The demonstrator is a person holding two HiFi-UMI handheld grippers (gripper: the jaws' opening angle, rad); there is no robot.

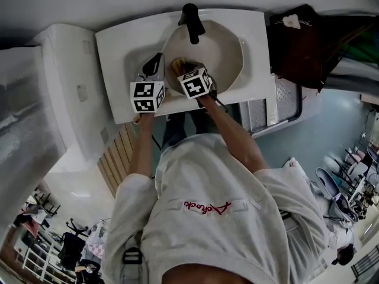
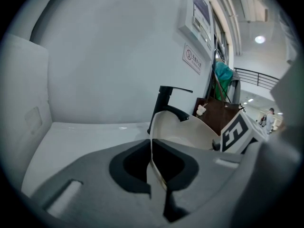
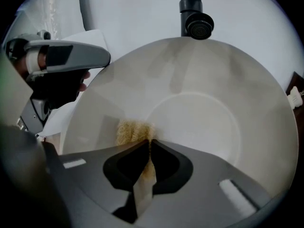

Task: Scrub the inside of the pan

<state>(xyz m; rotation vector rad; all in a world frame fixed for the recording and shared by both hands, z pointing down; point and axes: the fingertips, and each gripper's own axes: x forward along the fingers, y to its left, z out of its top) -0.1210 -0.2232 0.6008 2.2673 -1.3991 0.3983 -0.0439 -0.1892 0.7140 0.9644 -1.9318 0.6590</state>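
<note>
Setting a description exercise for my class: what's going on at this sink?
A person works two grippers at a sink. The left gripper is shut on the rim of the white pan, holding it under the tap. The right gripper is shut on a yellowish scrubber, held against the pan's inner wall.

White countertop against pale wall, wooden slats below, ceiling light beyond

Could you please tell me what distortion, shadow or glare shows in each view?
Head view: fisheye bends the sink outline. Left gripper view: black vignette corners, a ceiling lamp blooms. Right gripper view: soft shadows streak the pan below the faucet; scrubber slightly soft.
</note>
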